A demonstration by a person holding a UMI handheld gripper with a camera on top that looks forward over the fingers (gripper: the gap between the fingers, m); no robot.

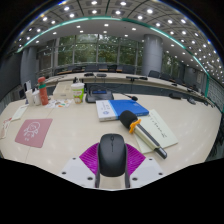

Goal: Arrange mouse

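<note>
A black computer mouse [112, 152] sits between my two fingers, its nose pointing away from me. Both purple pads [90, 158] press against its sides, so my gripper [112, 160] is shut on it. The mouse is held just above the near part of a long light wooden table [60, 140].
Ahead to the right lie a screwdriver with a yellow and black handle [140, 130] on white paper, and a blue book [128, 107]. A pink mat [34, 132] lies to the left. Bottles [40, 93] and a green cup [78, 92] stand at the far left.
</note>
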